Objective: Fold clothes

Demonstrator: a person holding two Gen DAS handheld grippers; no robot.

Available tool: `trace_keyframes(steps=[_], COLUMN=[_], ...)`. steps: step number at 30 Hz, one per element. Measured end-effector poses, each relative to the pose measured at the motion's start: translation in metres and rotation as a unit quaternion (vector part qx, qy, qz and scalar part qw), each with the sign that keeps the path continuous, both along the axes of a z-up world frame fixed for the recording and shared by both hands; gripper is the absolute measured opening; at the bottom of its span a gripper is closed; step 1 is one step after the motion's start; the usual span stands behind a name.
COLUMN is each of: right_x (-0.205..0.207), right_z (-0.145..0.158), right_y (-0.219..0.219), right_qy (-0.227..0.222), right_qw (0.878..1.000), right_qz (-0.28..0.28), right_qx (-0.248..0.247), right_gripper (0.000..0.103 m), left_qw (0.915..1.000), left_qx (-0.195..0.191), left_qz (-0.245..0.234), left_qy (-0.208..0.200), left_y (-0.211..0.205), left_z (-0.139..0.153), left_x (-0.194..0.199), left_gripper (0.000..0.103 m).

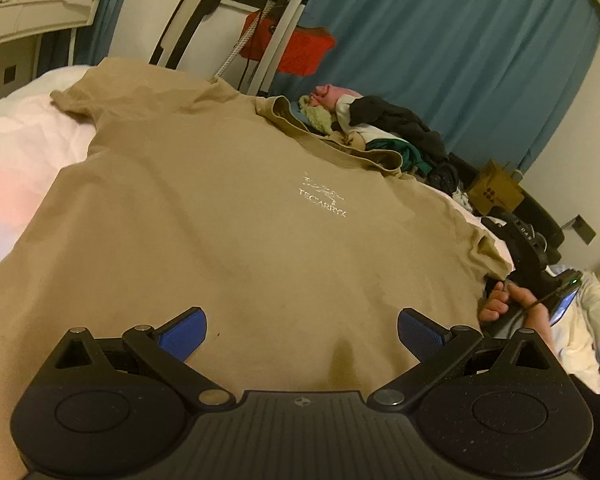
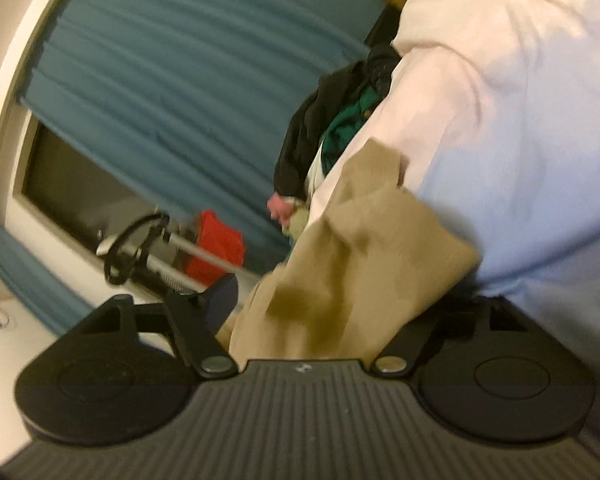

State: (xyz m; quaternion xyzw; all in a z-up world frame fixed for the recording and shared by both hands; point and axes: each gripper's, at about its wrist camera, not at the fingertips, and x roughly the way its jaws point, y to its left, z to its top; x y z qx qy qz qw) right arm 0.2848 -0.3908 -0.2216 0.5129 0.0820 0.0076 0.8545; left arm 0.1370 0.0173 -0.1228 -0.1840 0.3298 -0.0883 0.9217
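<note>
- We see teal curtains (image 1: 440, 40) covering most of the far wall, with a strip of pale wall (image 1: 572, 152) beside them.
- We see a dark window pane (image 2: 72, 184) in a white frame, below the curtain's edge.
- We see a white shelf (image 1: 36, 16) at the upper left, crowded with small bottles.
- We see a folding metal stand (image 1: 284, 36) with red fabric (image 1: 300, 52) draped on it.
- We see a brown paper bag (image 1: 496, 188) past the bed's far edge.
- We see a dark wall socket (image 1: 584, 230).
- The light is dim and warm.
</note>
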Motion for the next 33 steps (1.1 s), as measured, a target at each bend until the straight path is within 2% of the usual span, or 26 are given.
trace_keyframes(steps=[3,4,5,6,7,15,19,25,29,31,33], right_x=[0.019,0.026,0.033,0.039,0.045,0.044,0.028,0.026,0.036,0.046,0.059], right_z=[0.009,0.014,0.021,0.028,0.035,0.11,0.152,0.202,0.195,0.176,0.148], right_y=[0.002,0.005,0.009,0.014,0.018,0.05,0.081,0.176,0.261,0.304,0.341], right_qy=[0.014,0.023,0.034,0.046,0.058,0.091,0.095,0.079,0.083,0.091,0.106], right_qw=[1.0,0.999,0.997,0.995,0.992,0.971,0.947,0.908,0.871,0.853,0.831], right_qz=[-0.001,0.006,0.012,0.017,0.018,-0.001,-0.027,-0.044,0.0,0.034,0.068], right_qx=[-0.024,-0.043,-0.068,-0.092,-0.112,-0.222,-0.307,-0.409,-0.483,-0.513,-0.542], right_gripper=[0.067,0.06,0.043,0.032,0.014,0.011,0.009,0.009,0.01,0.01,0.01], left_qw=[1.0,1.0,0.9999,0.9998,0.9997,0.998,0.9977,0.9971,0.996,0.9958,0.995], left_qx=[-0.002,0.0,0.004,0.008,0.01,0.042,0.039,0.03,0.029,0.021,0.032], left_qz=[0.0,0.0,-0.001,-0.002,-0.002,0.014,0.027,0.047,0.078,0.083,0.089], left_qy=[-0.005,-0.009,-0.013,-0.017,-0.021,-0.045,-0.049,-0.051,-0.033,-0.032,-0.031], left_y=[0.0,-0.001,-0.003,-0.005,-0.006,0.007,0.035,0.08,0.109,0.12,0.126], left_z=[0.0,0.0,0.001,0.003,0.004,0.032,0.047,0.067,0.068,0.067,0.066], left_x=[0.005,0.006,0.007,0.007,0.007,0.0,-0.01,-0.025,-0.028,-0.027,-0.024], left_gripper=[0.102,0.102,0.102,0.102,0.102,0.102,0.102,0.102,0.102,0.102,0.102])
